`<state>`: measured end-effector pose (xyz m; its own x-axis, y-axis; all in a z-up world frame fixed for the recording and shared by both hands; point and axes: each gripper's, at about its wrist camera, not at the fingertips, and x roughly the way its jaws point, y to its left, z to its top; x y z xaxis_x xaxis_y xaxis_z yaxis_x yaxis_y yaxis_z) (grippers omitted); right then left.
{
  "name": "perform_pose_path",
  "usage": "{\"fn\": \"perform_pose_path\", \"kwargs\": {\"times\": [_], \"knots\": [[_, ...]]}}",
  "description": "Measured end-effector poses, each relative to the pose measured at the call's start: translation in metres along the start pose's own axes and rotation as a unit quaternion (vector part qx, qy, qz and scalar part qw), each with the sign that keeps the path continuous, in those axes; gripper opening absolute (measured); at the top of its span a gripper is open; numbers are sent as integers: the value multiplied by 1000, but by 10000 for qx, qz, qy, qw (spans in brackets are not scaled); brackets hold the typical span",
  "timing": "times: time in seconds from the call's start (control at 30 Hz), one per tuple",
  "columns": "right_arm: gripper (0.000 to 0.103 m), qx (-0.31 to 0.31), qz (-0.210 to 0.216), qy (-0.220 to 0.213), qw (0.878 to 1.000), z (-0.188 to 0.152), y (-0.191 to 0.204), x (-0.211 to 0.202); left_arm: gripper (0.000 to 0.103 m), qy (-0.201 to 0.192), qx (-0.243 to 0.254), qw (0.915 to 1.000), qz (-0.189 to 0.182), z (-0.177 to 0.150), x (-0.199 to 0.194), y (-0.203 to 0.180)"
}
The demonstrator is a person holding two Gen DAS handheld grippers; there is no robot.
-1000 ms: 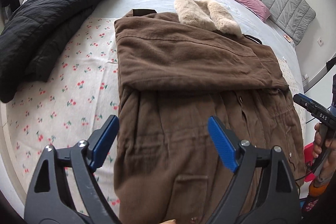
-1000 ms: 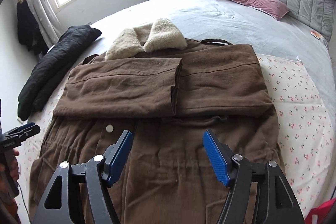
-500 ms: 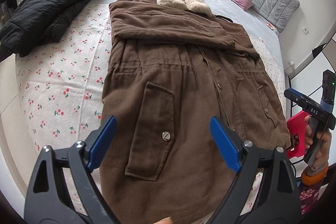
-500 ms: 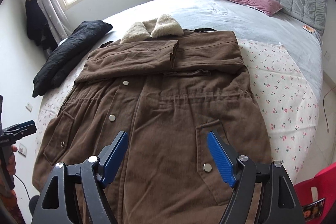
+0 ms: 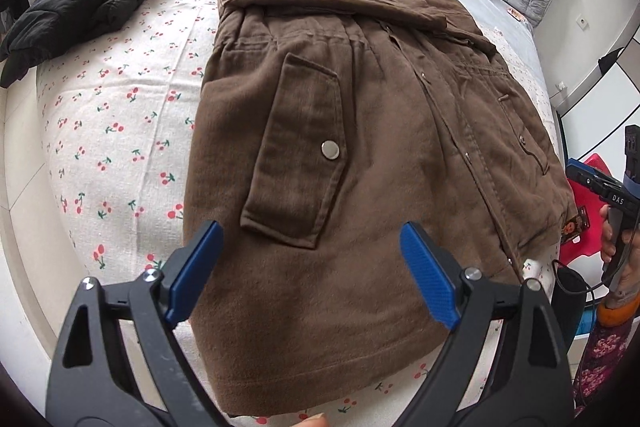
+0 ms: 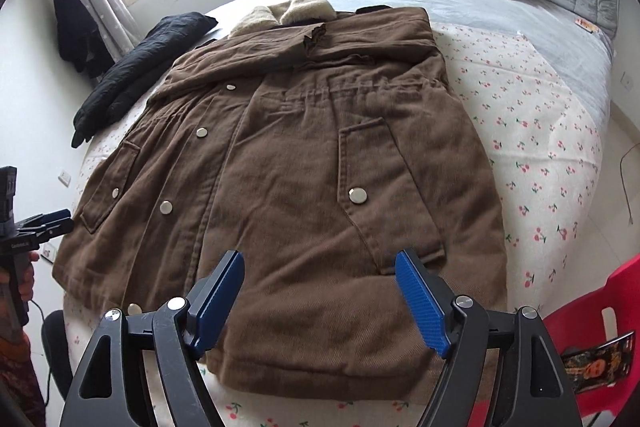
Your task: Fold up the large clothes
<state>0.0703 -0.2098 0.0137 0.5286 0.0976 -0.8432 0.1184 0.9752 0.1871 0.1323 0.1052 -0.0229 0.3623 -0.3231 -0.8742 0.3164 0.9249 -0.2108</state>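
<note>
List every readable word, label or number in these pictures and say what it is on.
"DAS": on the black body of the right tool, seen from the left wrist.
Pale lettering on the left tool: too blurred to read.
Patch at the brown coat hem: picture only, unreadable.
Glossy packet on the red chair: print unreadable.

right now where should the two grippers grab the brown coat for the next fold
Probably the bottom hem of the brown coat, one corner each: left gripper at the left hem corner, right gripper at the right. Come in low from the foot of the bed. The sleeves are already folded across the chest, the hem lies flat nearest both open jaws, so it can lift toward the fleece collar.
</note>
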Motion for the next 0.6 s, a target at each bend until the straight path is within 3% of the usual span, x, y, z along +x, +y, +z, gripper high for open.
{"fn": "perform_pose_path", "kwargs": {"times": [0.17, 0.37, 0.6], "knots": [[79, 236, -155, 40, 9996, -14, -32, -7, 90, 147, -131, 9995, -242, -12, 7, 12], [79, 785, -5, 5, 9969, -22, -77, -11, 90, 94, -267, 9968, -753, -20, 4, 27], [79, 1194, 72, 151, 9927, -32, -105, 8, 90, -228, -496, 9960, -706, -14, -11, 51]]}}
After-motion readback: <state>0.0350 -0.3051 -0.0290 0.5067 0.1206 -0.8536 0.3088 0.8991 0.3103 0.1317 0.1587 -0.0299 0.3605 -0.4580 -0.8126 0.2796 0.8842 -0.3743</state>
